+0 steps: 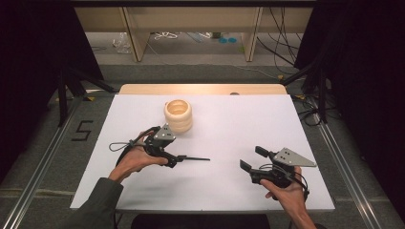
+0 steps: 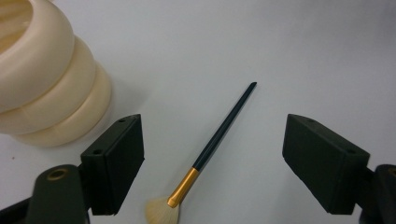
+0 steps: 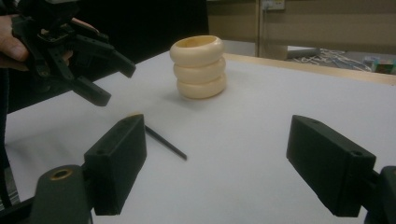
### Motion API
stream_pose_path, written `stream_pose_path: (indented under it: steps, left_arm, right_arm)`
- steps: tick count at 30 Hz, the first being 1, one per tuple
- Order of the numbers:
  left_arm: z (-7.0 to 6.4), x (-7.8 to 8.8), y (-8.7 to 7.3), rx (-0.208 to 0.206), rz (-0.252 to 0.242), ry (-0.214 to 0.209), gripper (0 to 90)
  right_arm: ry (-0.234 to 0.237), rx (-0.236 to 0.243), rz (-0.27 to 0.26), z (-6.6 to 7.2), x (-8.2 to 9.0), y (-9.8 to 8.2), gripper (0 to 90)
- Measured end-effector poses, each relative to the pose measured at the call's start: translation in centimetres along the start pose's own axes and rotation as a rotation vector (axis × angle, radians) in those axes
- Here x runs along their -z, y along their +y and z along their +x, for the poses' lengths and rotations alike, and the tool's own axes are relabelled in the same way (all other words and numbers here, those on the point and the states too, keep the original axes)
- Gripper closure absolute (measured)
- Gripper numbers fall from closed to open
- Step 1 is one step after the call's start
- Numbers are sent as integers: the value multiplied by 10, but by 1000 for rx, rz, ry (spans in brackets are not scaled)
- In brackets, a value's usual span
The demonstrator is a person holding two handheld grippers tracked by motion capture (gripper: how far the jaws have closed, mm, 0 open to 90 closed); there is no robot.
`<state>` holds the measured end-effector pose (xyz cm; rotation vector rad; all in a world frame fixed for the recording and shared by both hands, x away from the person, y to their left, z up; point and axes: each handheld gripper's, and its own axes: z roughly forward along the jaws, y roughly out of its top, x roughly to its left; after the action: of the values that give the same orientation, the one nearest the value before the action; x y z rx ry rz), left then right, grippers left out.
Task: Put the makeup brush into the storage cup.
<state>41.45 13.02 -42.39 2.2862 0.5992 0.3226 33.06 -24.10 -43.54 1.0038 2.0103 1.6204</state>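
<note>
A thin brush (image 2: 219, 133) with a dark handle, gold ferrule and pale bristles lies flat on the white table (image 1: 224, 124). My left gripper (image 2: 212, 125) hovers over it, open, with the brush between the jaws and untouched. In the high view the left gripper (image 1: 169, 151) is left of centre, and the brush (image 1: 193, 158) sticks out to its right. A cream ribbed holder (image 1: 178, 116) stands upright just behind it. Near the front right, my right gripper (image 1: 254, 159) is open and holds nothing. The right gripper view has the brush (image 3: 166, 143), the holder (image 3: 198, 67) and the left gripper (image 3: 109, 79).
The white table top ends in a wooden strip (image 1: 200, 88) at the far edge. Black stands (image 1: 67, 90) and cables (image 1: 305, 112) flank the table on the floor. Wooden furniture legs (image 1: 136, 38) are beyond it.
</note>
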Motion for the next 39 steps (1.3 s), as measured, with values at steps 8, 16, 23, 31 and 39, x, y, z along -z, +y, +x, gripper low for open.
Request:
stream_pose_path:
  steps: [8, 16, 23, 31, 39]
  left_arm:
    - [7, -9, 2, -33, 75, -17, 235]
    - [5, -17, 9, -95, 150, -48, 246]
    - [8, -25, 9, -75, 169, -56, 257]
    - [12, -34, 8, -81, 211, -68, 288]
    - [8, -42, 18, -147, 287, -77, 319]
  right_arm:
    - [1, 2, 14, 0, 0, 0, 222]
    - [2, 3, 21, 0, 0, 0, 224]
    - [9, 6, 23, 0, 0, 0, 231]
    - [9, 7, 24, 0, 0, 0, 231]
    - [24, 0, 11, 0, -2, -1, 231]
